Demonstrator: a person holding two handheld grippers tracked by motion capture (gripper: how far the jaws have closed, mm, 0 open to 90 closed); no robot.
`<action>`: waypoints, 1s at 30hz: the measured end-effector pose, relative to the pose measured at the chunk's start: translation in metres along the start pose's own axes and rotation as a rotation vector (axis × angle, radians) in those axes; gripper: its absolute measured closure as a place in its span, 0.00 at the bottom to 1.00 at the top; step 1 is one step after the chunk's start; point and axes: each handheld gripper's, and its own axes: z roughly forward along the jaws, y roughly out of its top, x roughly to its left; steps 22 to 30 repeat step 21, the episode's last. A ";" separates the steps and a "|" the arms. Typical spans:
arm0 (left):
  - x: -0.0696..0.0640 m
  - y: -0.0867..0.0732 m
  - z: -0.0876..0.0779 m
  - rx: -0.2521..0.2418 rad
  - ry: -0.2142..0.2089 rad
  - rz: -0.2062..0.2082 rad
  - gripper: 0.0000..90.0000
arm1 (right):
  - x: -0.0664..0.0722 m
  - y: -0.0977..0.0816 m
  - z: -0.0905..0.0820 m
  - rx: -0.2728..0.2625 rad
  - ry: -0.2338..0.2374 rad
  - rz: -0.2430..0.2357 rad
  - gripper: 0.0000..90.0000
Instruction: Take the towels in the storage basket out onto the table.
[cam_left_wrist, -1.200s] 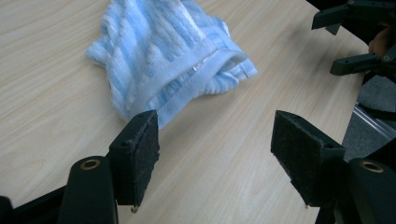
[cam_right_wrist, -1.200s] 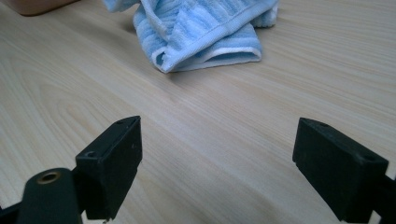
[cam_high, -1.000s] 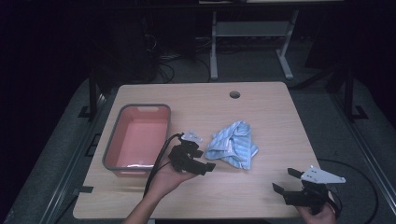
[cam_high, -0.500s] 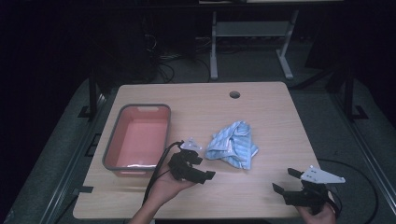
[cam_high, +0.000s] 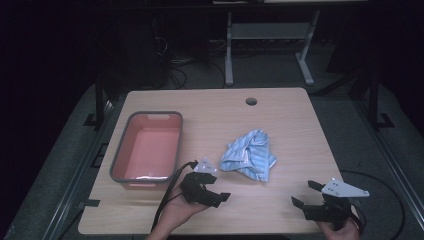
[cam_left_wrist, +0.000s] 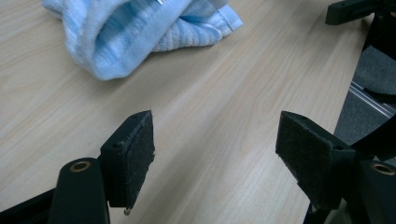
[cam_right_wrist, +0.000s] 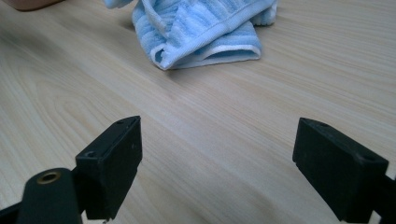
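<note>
High view: the left gripper (cam_high: 216, 192) has drawn back toward the person's edge of the table (cam_high: 295, 125) and sunk a little, away from the crumpled blue towel (cam_high: 250, 155) it was beside a second ago — the towel lies mid-table, untouched, so no pick-up has begun. The right gripper (cam_high: 309, 194) sits near the front right corner, wide open and empty. A red tub (cam_high: 145, 172) stands at the left, well apart from the towel.

Left gripper view: its jaws have just been opening a touch and stand wide, nothing between them — bare wood ahead, the towel (cam_left_wrist: 135, 32) beyond.

Right gripper view: open pads, the towel (cam_right_wrist: 205, 32) farther off; nothing stands in the way.
</note>
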 end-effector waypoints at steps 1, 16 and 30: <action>-0.001 -0.001 -0.001 0.007 0.006 0.012 0.31 | 0.000 0.000 0.000 0.000 -0.001 -0.002 0.17; -0.011 -0.031 0.000 -0.033 0.052 0.031 0.26 | 0.009 -0.003 -0.008 -0.038 -0.017 -0.003 0.16; -0.012 -0.038 0.001 -0.019 0.066 0.061 0.26 | 0.020 -0.005 -0.014 -0.092 -0.041 -0.017 0.16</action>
